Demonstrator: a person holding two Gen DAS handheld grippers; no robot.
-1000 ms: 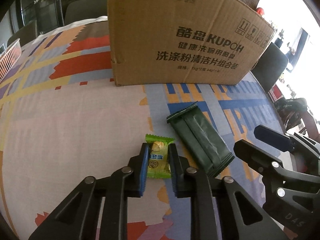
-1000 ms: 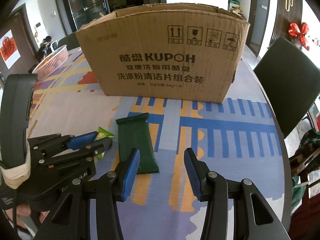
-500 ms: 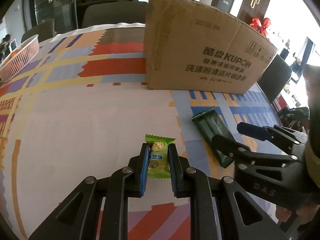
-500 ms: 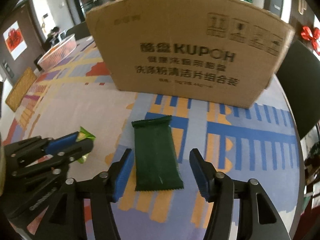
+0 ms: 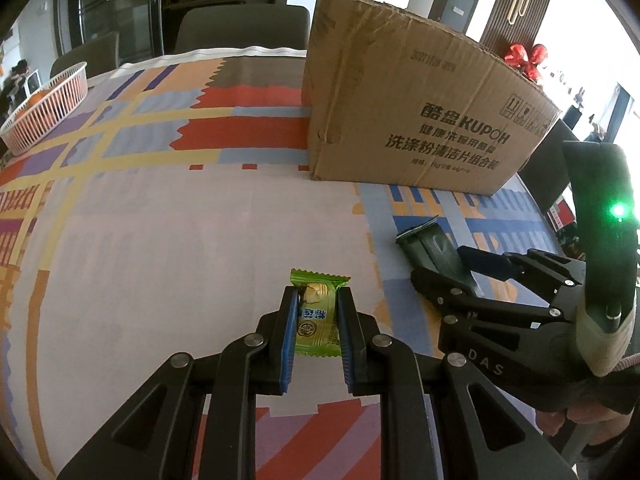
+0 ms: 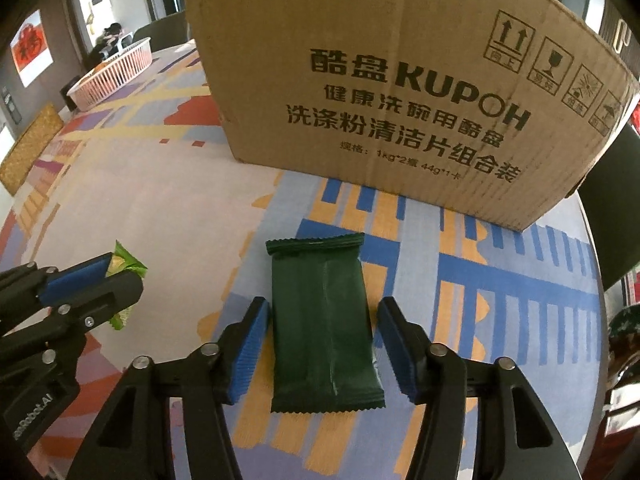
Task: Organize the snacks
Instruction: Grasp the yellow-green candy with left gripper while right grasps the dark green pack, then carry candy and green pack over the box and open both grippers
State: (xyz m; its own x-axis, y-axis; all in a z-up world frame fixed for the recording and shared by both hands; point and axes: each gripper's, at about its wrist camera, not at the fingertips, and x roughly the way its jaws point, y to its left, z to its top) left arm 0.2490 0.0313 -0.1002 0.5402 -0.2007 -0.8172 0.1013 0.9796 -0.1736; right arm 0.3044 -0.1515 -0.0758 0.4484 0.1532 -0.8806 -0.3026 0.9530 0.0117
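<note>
Snacks lie before the box [image 6: 400, 92], which fills the upper frame on the table [image 5: 160, 220]. We see the green bar [image 6: 324, 320] at lower centre between the closing right gripper [image 6: 320, 344], its pads not yet pressing. Our left gripper [image 5: 317, 336] clamps the candy [image 5: 316, 316], bottom centre.

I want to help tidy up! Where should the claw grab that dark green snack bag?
Probably across its narrow middle, coming down from above. The dark green snack bag lies flat on the tablecloth, and the right gripper already straddles its long sides, jaws closing but pads not yet pressing.
</note>
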